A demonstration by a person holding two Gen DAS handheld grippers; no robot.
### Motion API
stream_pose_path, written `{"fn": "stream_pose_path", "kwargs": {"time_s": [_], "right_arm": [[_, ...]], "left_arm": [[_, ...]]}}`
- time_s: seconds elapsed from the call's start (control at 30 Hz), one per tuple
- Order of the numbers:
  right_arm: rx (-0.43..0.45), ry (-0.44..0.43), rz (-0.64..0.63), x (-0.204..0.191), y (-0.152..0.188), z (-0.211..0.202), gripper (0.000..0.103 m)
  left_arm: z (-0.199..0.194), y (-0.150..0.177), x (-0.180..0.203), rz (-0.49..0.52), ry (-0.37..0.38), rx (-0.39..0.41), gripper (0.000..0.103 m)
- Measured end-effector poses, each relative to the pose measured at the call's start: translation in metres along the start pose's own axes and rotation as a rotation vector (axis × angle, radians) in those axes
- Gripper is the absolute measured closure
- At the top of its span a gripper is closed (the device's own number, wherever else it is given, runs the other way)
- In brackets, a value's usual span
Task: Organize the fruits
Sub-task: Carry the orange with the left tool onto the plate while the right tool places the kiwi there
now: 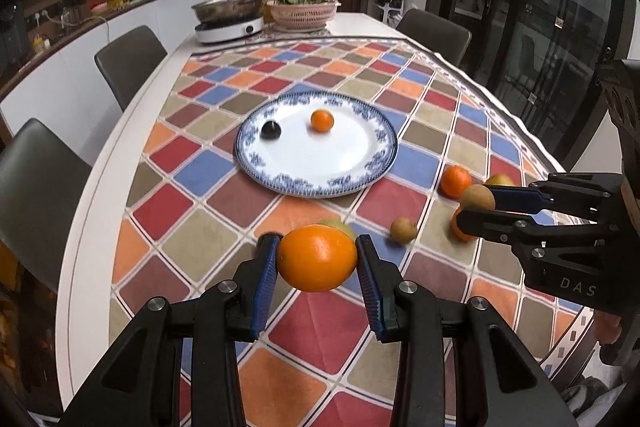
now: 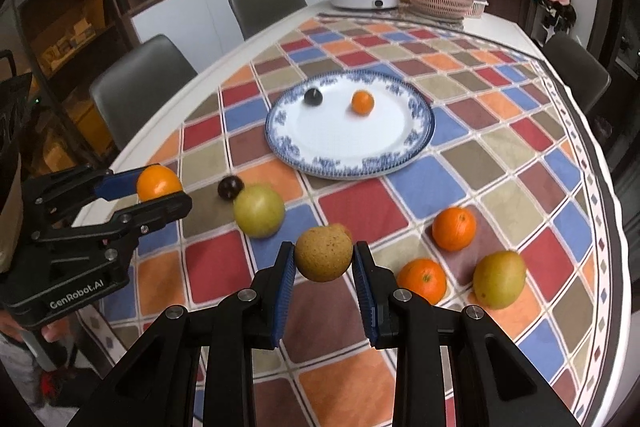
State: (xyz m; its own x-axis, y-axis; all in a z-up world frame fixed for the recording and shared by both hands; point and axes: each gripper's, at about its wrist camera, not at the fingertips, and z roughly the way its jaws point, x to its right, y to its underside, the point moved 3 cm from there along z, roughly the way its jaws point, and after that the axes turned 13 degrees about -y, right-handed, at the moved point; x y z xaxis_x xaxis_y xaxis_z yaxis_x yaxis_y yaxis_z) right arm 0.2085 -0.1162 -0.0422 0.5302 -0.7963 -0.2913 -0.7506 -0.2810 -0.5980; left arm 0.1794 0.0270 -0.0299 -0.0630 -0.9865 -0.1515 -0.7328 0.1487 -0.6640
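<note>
Both carries are mid-way: the left gripper [image 1: 317, 255] clamps a round orange [image 1: 317, 258] and the right gripper [image 2: 323, 259] a speckled brown pear [image 2: 323, 253] above the worktop, next needing release onto the blue-rimmed white plate [image 2: 416, 143].

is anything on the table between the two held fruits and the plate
Nothing visible blocks either. The left gripper holds an orange and the right gripper a brown pear, both above bare tablecloth before the plate. The green pear sits off to the side.
</note>
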Motion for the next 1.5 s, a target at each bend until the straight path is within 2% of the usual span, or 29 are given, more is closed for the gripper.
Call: {"fn": "stream_pose_path", "kwargs": {"time_s": [0.47, 0.77, 1.07, 1.5], "right_arm": [[0.081, -0.017, -0.031, -0.001, -0.031, -0.02, 0.073], [0.105, -0.019, -0.04, 0.006, -0.05, -0.024, 0.073], [0.12, 0.01, -0.07, 0.016, -0.076, -0.024, 0.073], [0.12, -0.007, -0.054, 0.034, -0.11, -0.002, 0.073]], "left_arm": [[-0.016, -0.038, 0.005, 0.013, -0.009, 0.086, 0.065], [-0.013, -0.058, 0.007, 0.021, -0.017, 0.112, 0.065], [-0.002, -0.077, 0.005, 0.019, -0.009, 0.117, 0.065], [0.032, -0.109, 0.004, 0.028, 0.012, 0.095, 0.065]]}}
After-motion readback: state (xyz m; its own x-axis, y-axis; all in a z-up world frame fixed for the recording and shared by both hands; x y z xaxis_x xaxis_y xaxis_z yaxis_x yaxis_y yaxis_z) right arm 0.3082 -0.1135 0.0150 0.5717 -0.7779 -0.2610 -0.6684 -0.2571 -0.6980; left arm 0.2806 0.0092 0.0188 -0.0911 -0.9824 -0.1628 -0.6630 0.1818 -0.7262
